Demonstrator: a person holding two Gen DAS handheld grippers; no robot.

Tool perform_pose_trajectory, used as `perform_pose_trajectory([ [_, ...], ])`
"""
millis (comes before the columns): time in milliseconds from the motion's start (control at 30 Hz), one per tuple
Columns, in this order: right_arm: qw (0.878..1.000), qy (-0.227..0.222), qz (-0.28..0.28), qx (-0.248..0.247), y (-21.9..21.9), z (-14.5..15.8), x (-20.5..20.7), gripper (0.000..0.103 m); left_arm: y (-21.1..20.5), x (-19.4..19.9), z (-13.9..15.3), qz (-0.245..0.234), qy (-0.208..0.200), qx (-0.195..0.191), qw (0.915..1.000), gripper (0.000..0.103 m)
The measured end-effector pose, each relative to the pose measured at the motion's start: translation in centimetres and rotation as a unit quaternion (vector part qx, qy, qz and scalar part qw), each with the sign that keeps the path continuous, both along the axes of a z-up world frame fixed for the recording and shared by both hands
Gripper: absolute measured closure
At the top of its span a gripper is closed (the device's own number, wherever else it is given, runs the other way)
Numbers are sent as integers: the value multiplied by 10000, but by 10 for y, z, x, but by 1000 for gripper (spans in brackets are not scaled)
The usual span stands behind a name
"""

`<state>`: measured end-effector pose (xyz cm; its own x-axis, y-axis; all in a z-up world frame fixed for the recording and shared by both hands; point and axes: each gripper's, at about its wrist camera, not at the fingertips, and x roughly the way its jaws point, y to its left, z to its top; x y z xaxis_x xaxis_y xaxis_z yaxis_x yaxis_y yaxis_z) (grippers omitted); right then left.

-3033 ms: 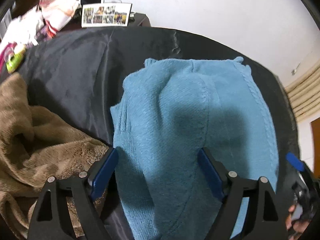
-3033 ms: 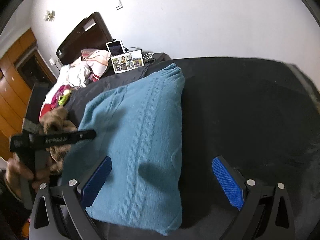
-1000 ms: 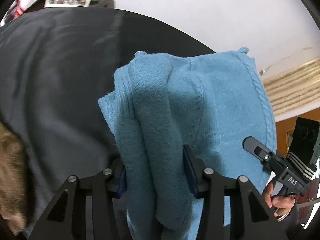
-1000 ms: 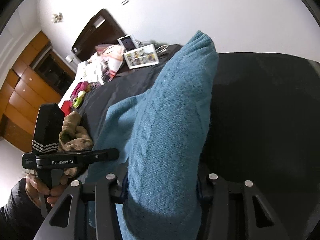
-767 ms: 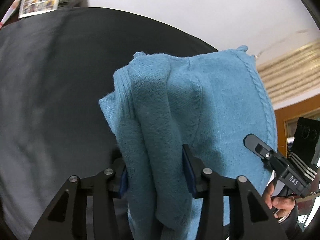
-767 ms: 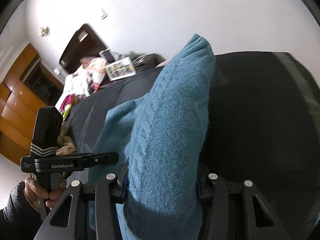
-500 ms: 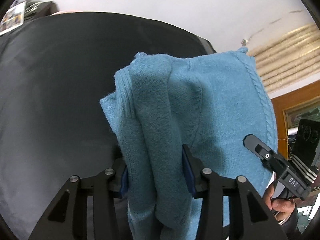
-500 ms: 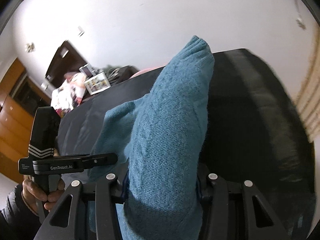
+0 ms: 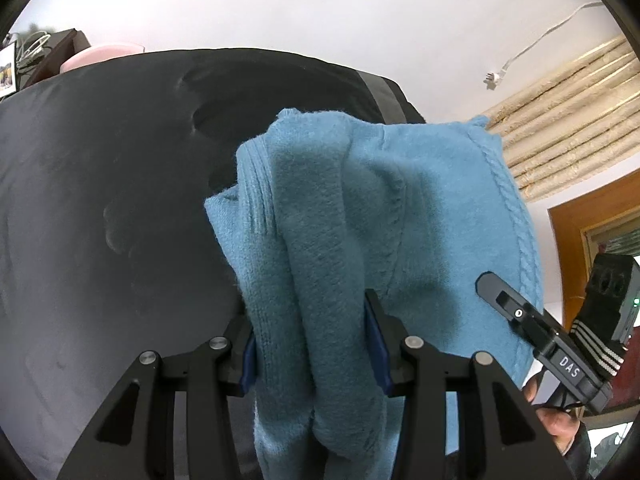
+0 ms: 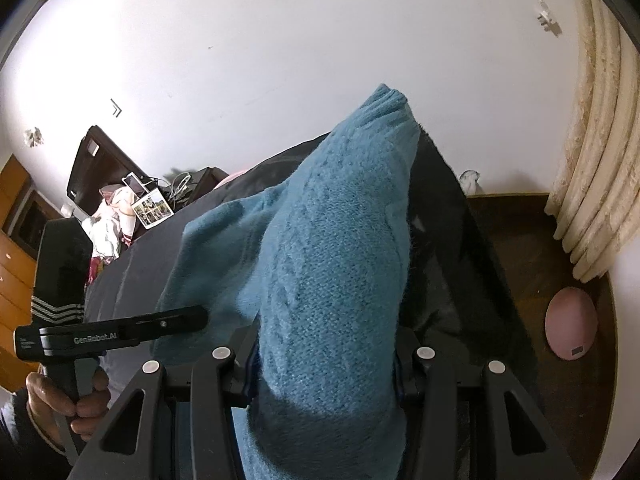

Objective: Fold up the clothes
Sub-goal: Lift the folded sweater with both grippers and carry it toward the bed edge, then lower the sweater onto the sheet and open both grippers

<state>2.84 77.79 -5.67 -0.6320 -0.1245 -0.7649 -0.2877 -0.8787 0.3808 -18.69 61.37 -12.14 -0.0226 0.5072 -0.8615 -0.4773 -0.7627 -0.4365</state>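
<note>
A folded teal knit sweater (image 9: pixel 360 240) is held up above the black bedspread (image 9: pixel 100 200). My left gripper (image 9: pixel 312 344) is shut on a thick bundle of its folds. My right gripper (image 10: pixel 324 364) is shut on the sweater's other end (image 10: pixel 332 264), which rises between the fingers and hides the pads. The right gripper's body (image 9: pixel 552 356) shows at the right of the left wrist view, and the left gripper's body (image 10: pixel 112 332) at the left of the right wrist view.
The black bed (image 10: pixel 460 280) ends at the right above a wooden floor (image 10: pixel 520 240) with a pink round object (image 10: pixel 570 328). Cream curtains (image 10: pixel 596 160) hang at the right. A headboard, a photo frame (image 10: pixel 152 208) and piled clothes (image 10: pixel 108 224) lie far left.
Both grippers closed on the sweater and lifted it off the bed. Over the last second they have swung it right, toward the bed's edge and the curtains.
</note>
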Motion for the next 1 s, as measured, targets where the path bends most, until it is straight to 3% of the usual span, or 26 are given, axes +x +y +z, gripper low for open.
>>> perform_pose_trajectory([
  [133, 10000, -33, 65, 65, 12, -5, -11, 54, -18, 0, -5, 97, 66, -68, 9999, 51],
  [233, 9998, -133, 145, 65, 17, -13, -16, 53, -18, -2, -9, 224, 45, -107, 9997, 42],
  [367, 9996, -177, 209, 47, 20, -15, -9, 42, -20, 0, -6, 285, 136, -273, 9991, 37],
  [633, 9959, 86, 126, 896, 22, 22, 48, 30, -24, 19, 28, 231, 867, -708, 9935, 36],
  [800, 9937, 53, 80, 1113, 13, 35, 78, 26, -32, 47, 50, -66, 1112, -586, 9920, 36],
  [1000, 9883, -169, 177, 1508, -14, 23, 89, 26, -31, 83, 41, -586, 1118, -749, 9892, 36],
])
